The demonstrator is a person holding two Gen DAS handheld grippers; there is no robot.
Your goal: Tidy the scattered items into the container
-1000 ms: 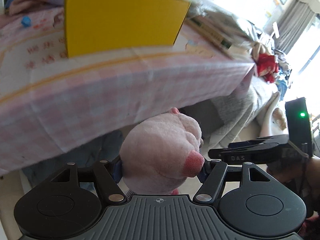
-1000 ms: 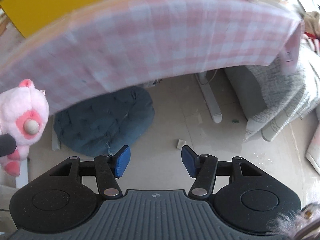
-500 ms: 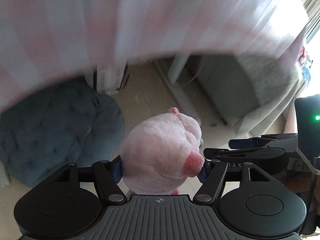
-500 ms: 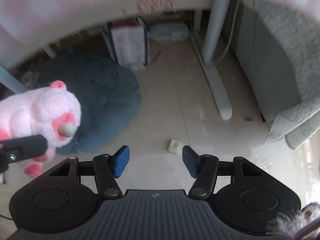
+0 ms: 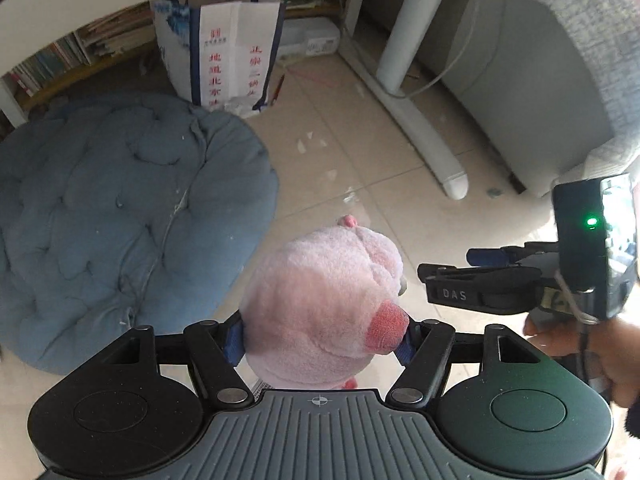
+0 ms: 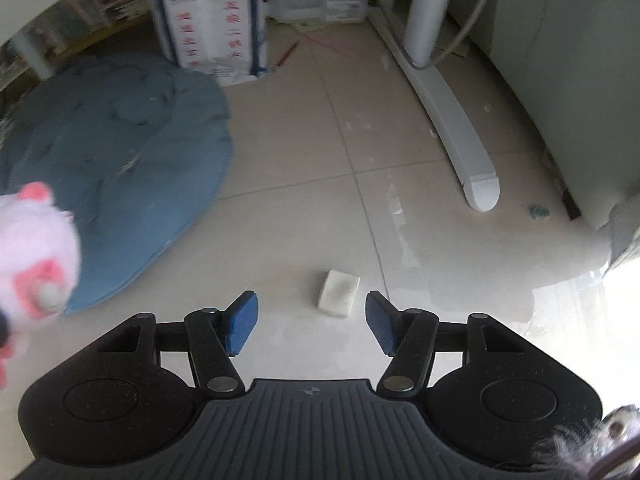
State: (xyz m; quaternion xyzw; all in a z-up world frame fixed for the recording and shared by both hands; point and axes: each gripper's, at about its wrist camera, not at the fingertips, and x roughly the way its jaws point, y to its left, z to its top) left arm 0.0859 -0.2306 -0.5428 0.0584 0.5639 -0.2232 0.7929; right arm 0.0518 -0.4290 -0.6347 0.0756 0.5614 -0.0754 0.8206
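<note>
Both views have dropped since a second ago: the pink checked cloth and yellow box are gone, and I now look under the tabletop at the pale tiled floor [image 6: 304,208]. My left claw [image 5: 320,340] still clamps the fluffy pink plush toy [image 5: 320,304] between its blue pads, held above the floor beside the round blue quilted cushion [image 5: 120,216]. My right claw [image 6: 310,322] is spread wide with nothing in it, hovering over a small white rectangular block [image 6: 338,293] on the tiles. Behind stand a white paper bag with red lettering [image 5: 228,56] and a white curved table leg [image 6: 452,120].
</note>
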